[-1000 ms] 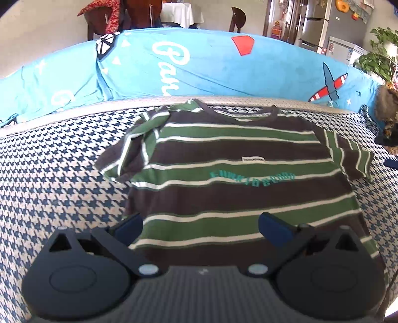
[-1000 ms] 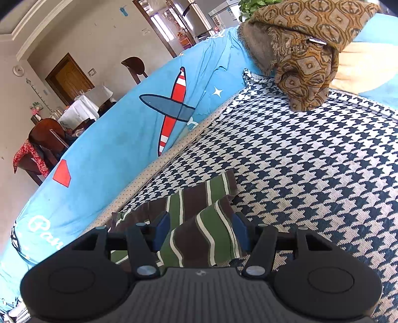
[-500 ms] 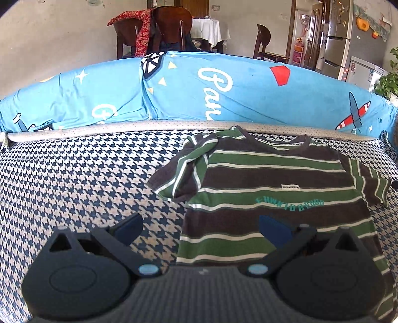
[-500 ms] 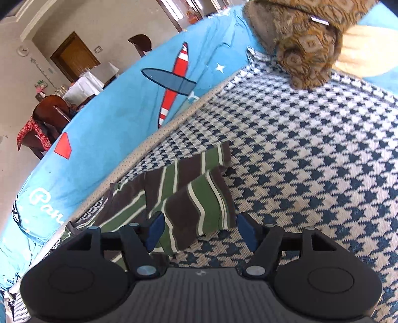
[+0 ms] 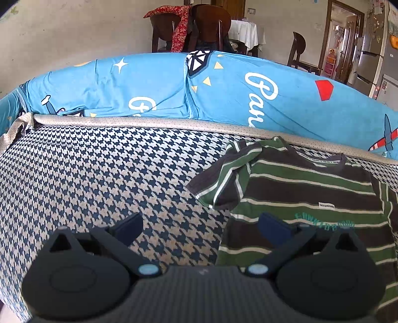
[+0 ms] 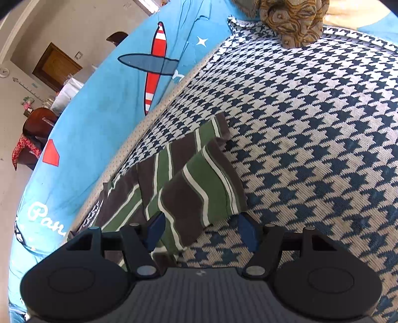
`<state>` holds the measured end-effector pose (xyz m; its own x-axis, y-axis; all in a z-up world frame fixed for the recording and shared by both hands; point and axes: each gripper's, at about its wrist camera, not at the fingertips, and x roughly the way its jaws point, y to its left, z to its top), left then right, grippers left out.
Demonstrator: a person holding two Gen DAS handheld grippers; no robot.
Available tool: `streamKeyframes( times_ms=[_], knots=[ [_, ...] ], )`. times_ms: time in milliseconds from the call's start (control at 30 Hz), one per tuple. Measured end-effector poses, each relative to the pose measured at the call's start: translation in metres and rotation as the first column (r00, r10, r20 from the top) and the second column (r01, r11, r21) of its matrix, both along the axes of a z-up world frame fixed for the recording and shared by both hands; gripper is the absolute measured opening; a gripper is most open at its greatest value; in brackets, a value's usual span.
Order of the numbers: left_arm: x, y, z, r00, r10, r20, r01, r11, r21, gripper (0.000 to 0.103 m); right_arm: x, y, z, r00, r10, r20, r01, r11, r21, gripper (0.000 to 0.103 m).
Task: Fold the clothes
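A green, brown and white striped T-shirt (image 5: 306,196) lies flat on the houndstooth sofa seat (image 5: 99,174), its left sleeve (image 5: 223,181) crumpled over its shoulder. My left gripper (image 5: 200,227) is open above the seat at the shirt's left edge, holding nothing. In the right wrist view the shirt's other sleeve (image 6: 201,181) lies folded on the seat. My right gripper (image 6: 201,229) hangs open just short of that sleeve's near edge, with nothing between its fingers.
A blue printed cover (image 5: 223,92) runs along the sofa back. A brown patterned cloth (image 6: 293,20) is heaped at the seat's far right end. Dining chairs (image 5: 189,29) and a fridge (image 5: 370,62) stand behind the sofa.
My left gripper has swung left, so the shirt now sits at the right of its view. My right gripper has pulled back from the sleeve and its jaws have opened wider.
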<state>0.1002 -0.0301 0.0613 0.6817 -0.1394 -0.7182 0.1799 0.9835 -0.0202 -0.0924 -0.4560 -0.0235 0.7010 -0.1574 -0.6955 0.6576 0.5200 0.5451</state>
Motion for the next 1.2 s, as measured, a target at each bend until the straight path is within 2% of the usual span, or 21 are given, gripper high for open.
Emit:
streamKeyframes(
  times_ms=[33, 133, 267, 367, 533, 633, 700, 733, 800, 967, 1100, 1200],
  knots=[
    [-0.001, -0.003, -0.002, 1.0, -0.01, -0.003, 0.01, 1.0, 0.009, 0.103, 0.002, 0.002, 0.0, 1.0, -0.007, 0.003, 0.007, 1.0, -0.011, 0.065],
    [-0.003, -0.014, -0.01, 0.999, -0.042, -0.023, 0.043, 0.999, 0.027, 0.103, 0.011, 0.008, -0.001, 1.0, -0.004, -0.009, 0.003, 0.999, -0.051, 0.048],
    [-0.005, -0.027, -0.022, 0.994, -0.082, -0.07, 0.084, 0.996, 0.034, 0.103, 0.018, 0.015, -0.004, 0.999, 0.005, -0.032, -0.007, 0.997, -0.07, 0.009],
    [-0.004, -0.036, -0.032, 0.989, -0.099, -0.114, 0.104, 0.994, 0.041, 0.103, 0.011, 0.02, 0.004, 0.999, -0.024, -0.034, 0.021, 0.996, -0.09, 0.006],
    [-0.001, -0.045, -0.046, 0.983, -0.092, -0.161, 0.104, 0.992, 0.07, 0.103, -0.013, 0.032, 0.025, 0.992, -0.097, -0.075, 0.083, 0.981, -0.176, 0.006],
    [0.0, -0.048, -0.053, 0.983, -0.074, -0.171, 0.093, 0.99, 0.106, 0.103, -0.022, 0.031, 0.02, 0.974, -0.17, -0.152, 0.142, 0.974, -0.177, 0.008],
    [0.001, -0.05, -0.056, 0.982, -0.074, -0.174, 0.095, 0.988, 0.118, 0.103, -0.026, 0.031, 0.019, 0.975, -0.167, -0.147, 0.144, 0.977, -0.156, 0.011],
    [0.001, -0.05, -0.056, 0.982, -0.077, -0.174, 0.099, 0.988, 0.122, 0.103, -0.027, 0.032, 0.02, 0.979, -0.154, -0.133, 0.135, 0.98, -0.145, 0.011],
    [0.0, -0.051, -0.056, 0.982, -0.082, -0.169, 0.105, 0.986, 0.129, 0.103, -0.025, 0.04, 0.025, 0.988, -0.113, -0.107, 0.096, 0.984, -0.151, 0.023],
    [-0.001, -0.054, -0.056, 0.982, -0.095, -0.166, 0.118, 0.984, 0.133, 0.103, -0.007, 0.071, 0.03, 0.997, 0.046, -0.066, -0.057, 0.983, -0.174, 0.038],
    [0.001, -0.055, -0.057, 0.981, -0.096, -0.168, 0.119, 0.984, 0.133, 0.103, 0.005, 0.096, 0.024, 0.984, 0.174, -0.03, -0.176, 0.978, -0.113, 0.047],
    [0.003, -0.055, -0.058, 0.981, -0.094, -0.168, 0.117, 0.984, 0.132, 0.103, 0.016, 0.117, 0.02, 0.966, 0.254, -0.037, -0.256, 0.962, -0.099, 0.049]
  ],
)
